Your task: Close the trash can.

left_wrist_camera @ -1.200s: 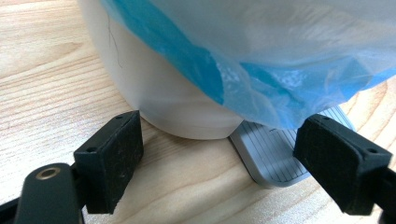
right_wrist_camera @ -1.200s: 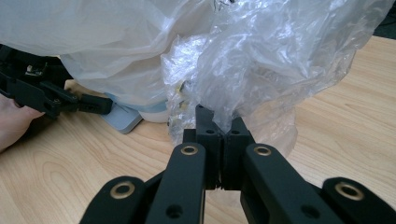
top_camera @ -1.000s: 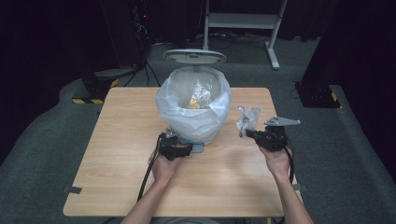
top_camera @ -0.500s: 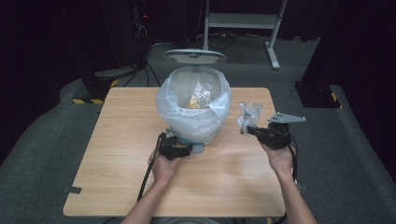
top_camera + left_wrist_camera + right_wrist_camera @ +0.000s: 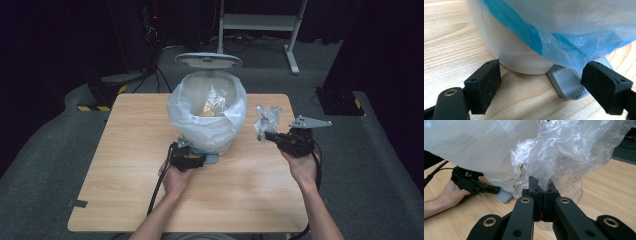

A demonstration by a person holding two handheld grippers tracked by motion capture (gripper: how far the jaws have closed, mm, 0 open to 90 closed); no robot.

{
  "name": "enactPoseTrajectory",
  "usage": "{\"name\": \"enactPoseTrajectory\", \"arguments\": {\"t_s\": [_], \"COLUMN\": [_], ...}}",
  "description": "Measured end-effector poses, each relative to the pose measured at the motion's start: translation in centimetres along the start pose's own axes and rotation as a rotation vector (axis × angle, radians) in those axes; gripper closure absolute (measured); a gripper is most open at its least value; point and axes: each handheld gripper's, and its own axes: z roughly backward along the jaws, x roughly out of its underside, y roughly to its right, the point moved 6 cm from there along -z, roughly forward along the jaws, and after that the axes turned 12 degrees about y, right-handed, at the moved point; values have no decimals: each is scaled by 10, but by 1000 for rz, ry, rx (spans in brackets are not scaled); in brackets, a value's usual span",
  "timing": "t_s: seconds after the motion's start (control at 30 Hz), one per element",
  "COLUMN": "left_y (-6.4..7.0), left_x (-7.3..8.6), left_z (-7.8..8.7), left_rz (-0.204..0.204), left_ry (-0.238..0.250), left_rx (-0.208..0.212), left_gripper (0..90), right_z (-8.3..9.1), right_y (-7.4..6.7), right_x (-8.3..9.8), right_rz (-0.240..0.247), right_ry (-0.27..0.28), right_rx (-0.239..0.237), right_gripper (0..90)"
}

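- Your right claw [image 5: 263, 134] was clamped on the crumpled plastic wrap [image 5: 266, 118], near the bench's right edge; the thin film could slip.
- Your left claw [image 5: 202, 161] stood apart at the bin's [image 5: 210, 120] pedal [image 5: 571, 82]; pressing could shift it.

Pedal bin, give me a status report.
Left claw open at pedal. Right claw shut on crumpled plastic wrap, beside lined pedal bin, lid up. Nothing in the way.

One bin [image 5: 207, 117] with one liner [image 5: 225, 131] stands on one table [image 5: 125, 165]. One crumpled wrapper [image 5: 265, 117] and two grippers are present.
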Motion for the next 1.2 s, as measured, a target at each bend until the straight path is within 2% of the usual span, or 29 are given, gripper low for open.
{"name": "enactPoseTrajectory", "arguments": {"t_s": [0.63, 1.2], "left_y": [0, 0], "left_x": [0, 0], "left_z": [0, 0], "left_rz": [2, 3], "left_ry": [-1, 0], "left_rx": [-3, -1], "left_gripper": [167, 169], "right_z": [5, -3], "right_y": [-10, -18], "right_x": [-36, -62], "right_rz": [22, 26], "right_ry": [36, 38], "right_rx": [-44, -93], "right_gripper": [888, 888]}}
